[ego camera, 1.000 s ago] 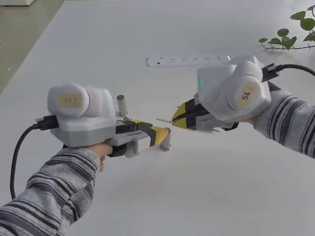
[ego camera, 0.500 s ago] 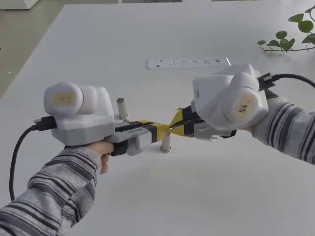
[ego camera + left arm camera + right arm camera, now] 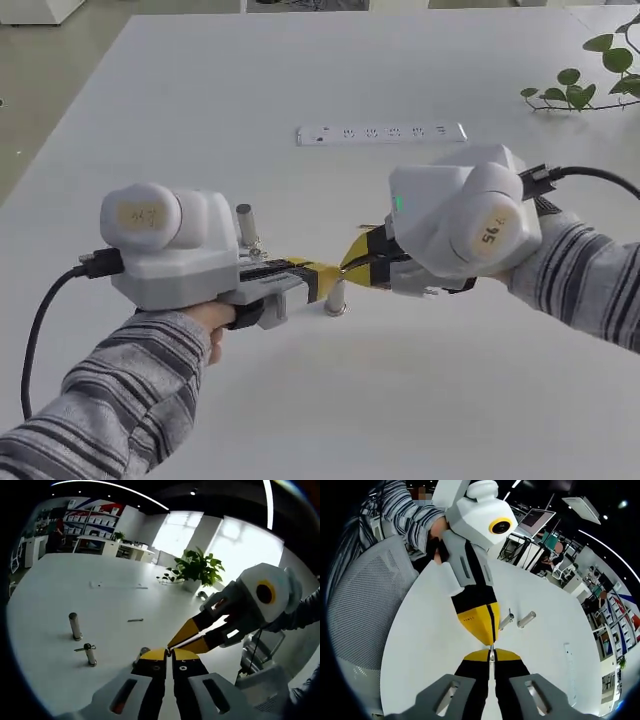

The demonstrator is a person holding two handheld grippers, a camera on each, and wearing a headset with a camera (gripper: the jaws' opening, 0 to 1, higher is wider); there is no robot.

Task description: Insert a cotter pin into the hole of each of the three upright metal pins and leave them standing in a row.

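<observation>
R gripper (image 3: 350, 264) has its fingers pinched on a thin silver cotter pin (image 3: 491, 655), long axis along the fingers, aimed at the short upright steel pin (image 3: 336, 299) on the white worktop (image 3: 400, 400). L gripper (image 3: 327, 278), fingers narrow, seems to clamp that pin's top, so the tips nearly touch.

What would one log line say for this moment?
left gripper: jaws shut | right gripper: jaws shut on cotter pin | tips meet near front metal pin

Pins (image 3: 246, 222) on table (image 3: 400, 400), pwr strip (image 3: 381, 131) behind
</observation>
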